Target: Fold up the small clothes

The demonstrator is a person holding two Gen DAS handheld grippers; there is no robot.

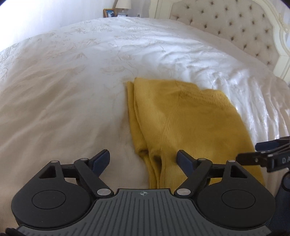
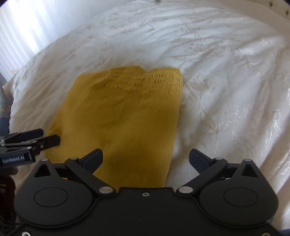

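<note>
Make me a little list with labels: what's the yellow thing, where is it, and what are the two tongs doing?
Yellow thing: mustard knitted garment, folded flat, layered edges along one side
Lies on: white flowered bedspread
Left tongs: open, holding nothing, over the garment's near edge
Right tongs: open wide, holding nothing, over the garment's near edge
Behind the bed: tufted headboard, lamp, picture frame
</note>
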